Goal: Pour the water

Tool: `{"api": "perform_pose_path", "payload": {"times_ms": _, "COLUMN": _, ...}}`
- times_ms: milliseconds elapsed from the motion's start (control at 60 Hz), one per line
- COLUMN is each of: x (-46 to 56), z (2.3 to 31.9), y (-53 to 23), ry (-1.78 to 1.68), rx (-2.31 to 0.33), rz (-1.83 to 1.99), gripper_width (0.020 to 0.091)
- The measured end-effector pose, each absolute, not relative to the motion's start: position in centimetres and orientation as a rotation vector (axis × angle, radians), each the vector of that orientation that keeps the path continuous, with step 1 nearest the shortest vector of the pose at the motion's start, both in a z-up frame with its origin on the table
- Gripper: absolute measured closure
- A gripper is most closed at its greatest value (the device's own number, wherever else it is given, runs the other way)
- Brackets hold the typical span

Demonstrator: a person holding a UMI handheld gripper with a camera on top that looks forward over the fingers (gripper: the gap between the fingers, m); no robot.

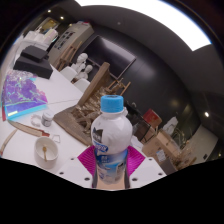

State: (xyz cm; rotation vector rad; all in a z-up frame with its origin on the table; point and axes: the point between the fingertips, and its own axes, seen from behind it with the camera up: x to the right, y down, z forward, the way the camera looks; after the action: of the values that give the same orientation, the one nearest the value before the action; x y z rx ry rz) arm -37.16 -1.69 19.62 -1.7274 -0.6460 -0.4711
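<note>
Gripper view: tongs clamped on a bottle, held tilted above the desk.
Blue cap on, nothing poured yet; white cup waiting at nine o'clock from the bottle, well apart. Uncapping and pouring left, probably.

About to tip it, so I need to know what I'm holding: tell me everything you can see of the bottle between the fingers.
The bottle is a small one of pale, cloudy plastic with a light blue screw cap, still on, and a white and blue label around its body. It appears upright relative to the gripper, against a tilted background. Its lower body sits between the pink pads, which press on it from both sides, so it looks gripped. Its base is hidden. Any liquid level cannot be made out.
</note>
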Motion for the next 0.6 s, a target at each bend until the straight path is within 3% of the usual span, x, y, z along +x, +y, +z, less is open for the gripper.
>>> {"api": "perform_pose_path", "payload": {"times_ms": 150, "x": -36.5, "z": 15.0, "y": -1.9, "ry": -0.380, "rx": -1.887, "rz": -0.115, "gripper_width": 0.0748}}
{"api": "perform_pose_path", "payload": {"times_ms": 383, "x": -36.5, "z": 8.6, "y": -2.0, "ry": -0.248, "rx": -1.943, "rz": 0.059, "gripper_width": 0.0745}}
{"api": "perform_pose_path", "payload": {"times_ms": 467, "x": -36.2, "z": 7.0, "y": -2.3, "ry": -0.211, "rx": -1.956, "rz": 0.087, "gripper_width": 0.0738}}
{"api": "perform_pose_path", "payload": {"times_ms": 600, "x": -35.5, "z": 7.4, "y": -2.4, "ry": -0.137, "rx": -1.924, "rz": 0.121, "gripper_width": 0.0695}}
